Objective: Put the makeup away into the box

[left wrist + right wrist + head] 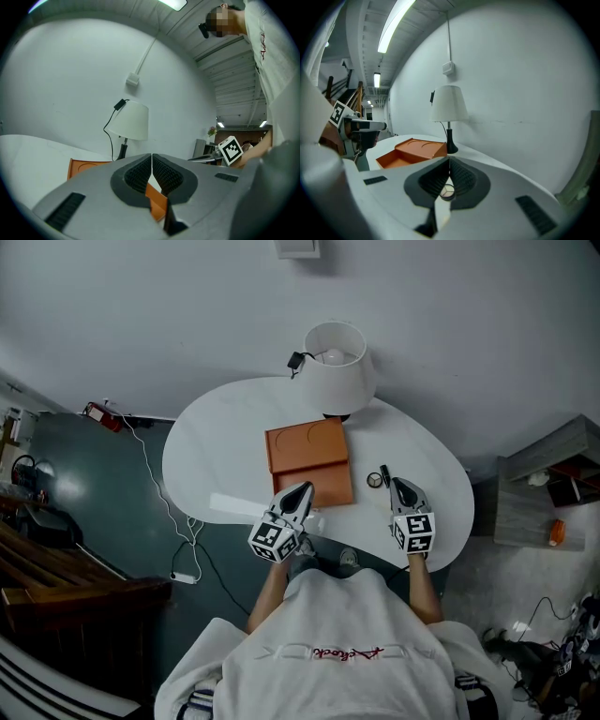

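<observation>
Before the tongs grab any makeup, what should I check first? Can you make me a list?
1. Box ready to fill: the orange box has its front part open. Ok.
2. Makeup in sight: a round compact and a black stick lie just beside the right tongs. Ok.
3. Right tongs open to grab: they are shut and empty. Not ok.
4. Left tongs open: shut and empty, at the box's front edge. Not ok.
5. Lamp out of the way: it stands behind the box. Ok.
6. More makeup anywhere else: cannot tell.
</observation>
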`<state>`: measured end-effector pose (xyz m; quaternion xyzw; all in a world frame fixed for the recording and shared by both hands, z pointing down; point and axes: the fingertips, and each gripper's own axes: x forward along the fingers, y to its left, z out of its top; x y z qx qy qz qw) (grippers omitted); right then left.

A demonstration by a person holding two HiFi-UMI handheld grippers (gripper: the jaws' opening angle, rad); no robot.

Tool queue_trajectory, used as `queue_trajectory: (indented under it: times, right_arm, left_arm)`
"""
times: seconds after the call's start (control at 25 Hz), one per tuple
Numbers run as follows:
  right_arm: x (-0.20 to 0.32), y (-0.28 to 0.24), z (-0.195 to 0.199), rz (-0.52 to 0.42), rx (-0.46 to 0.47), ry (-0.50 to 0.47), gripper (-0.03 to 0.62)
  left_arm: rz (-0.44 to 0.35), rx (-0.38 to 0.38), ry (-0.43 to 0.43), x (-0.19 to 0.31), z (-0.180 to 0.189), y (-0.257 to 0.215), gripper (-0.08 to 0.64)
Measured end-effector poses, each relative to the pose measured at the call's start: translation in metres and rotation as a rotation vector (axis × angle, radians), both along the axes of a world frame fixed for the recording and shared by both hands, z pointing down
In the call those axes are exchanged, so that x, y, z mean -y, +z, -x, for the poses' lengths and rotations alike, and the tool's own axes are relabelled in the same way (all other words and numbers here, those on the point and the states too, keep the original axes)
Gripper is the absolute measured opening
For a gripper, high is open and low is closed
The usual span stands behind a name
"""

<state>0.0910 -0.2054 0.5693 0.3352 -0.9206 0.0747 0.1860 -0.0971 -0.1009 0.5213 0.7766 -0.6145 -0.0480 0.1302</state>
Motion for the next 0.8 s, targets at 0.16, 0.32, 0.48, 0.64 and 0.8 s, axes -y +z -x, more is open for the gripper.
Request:
queue_trajectory:
  times: [0.16,0.32,0.48,0.64,0.8]
  right_arm:
    - [-0.002,0.015,0.000,0.031,-0.028,0.036,0.021]
    - [-0.007,0.030,-0.003,0.068,-0.056,0.063,0.020]
    - [-0.017,0.048,-0.012,0.114,-0.084,0.089,0.021]
    - [-0.024,0.068,-0.020,0.157,-0.105,0.104,0.021]
    - [-0.033,0.086,-0.026,0.196,-0.127,0.108,0.021]
  left_arm:
    - [0.016,-0.008,0.017,0.002,0.015,0.008,0.015]
    - [0.040,-0.026,0.032,0.004,0.020,0.018,0.015]
    - [0.070,-0.035,0.069,0.007,0.012,0.029,0.015]
    - [0.089,-0.036,0.097,0.015,0.005,0.037,0.015]
    - [0.108,-0.034,0.112,0.020,0.000,0.045,0.015]
